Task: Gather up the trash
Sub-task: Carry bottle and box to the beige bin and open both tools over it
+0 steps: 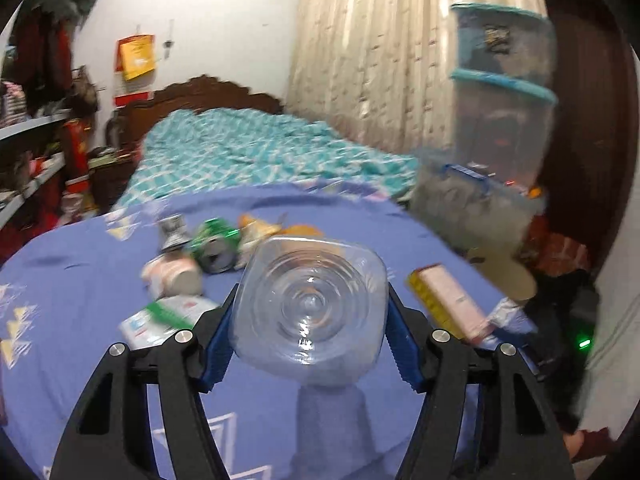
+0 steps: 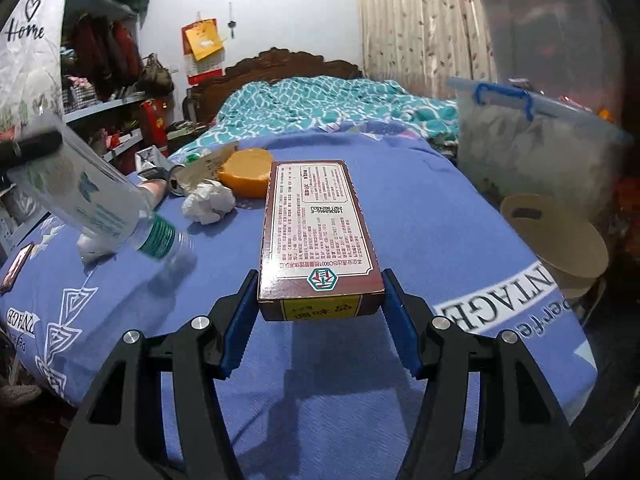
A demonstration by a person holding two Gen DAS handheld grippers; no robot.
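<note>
A clear plastic bottle [image 1: 308, 312] faces the left wrist camera base first, lifted above the blue sheet [image 1: 72, 280], with my left gripper [image 1: 312, 286] shut on its sides. The right wrist view shows the same bottle [image 2: 96, 200] at the left, tilted with its green-banded neck down. My right gripper [image 2: 319, 276] is shut on the near end of a brown printed carton [image 2: 316, 216], which hangs just above the sheet. Loose trash lies beyond: a crushed green can [image 1: 214, 244], a paper cup [image 1: 176, 278], a white packet [image 1: 160, 316], a crumpled tissue [image 2: 210, 202] and an orange piece [image 2: 248, 178].
Stacked clear storage bins [image 2: 532, 152] with blue lids stand at the bed's right side, with a tan cardboard piece [image 2: 552, 236] leaning by them. Cluttered shelves [image 2: 104, 108] line the left wall. A teal patterned blanket [image 2: 320, 100] covers the far half of the bed.
</note>
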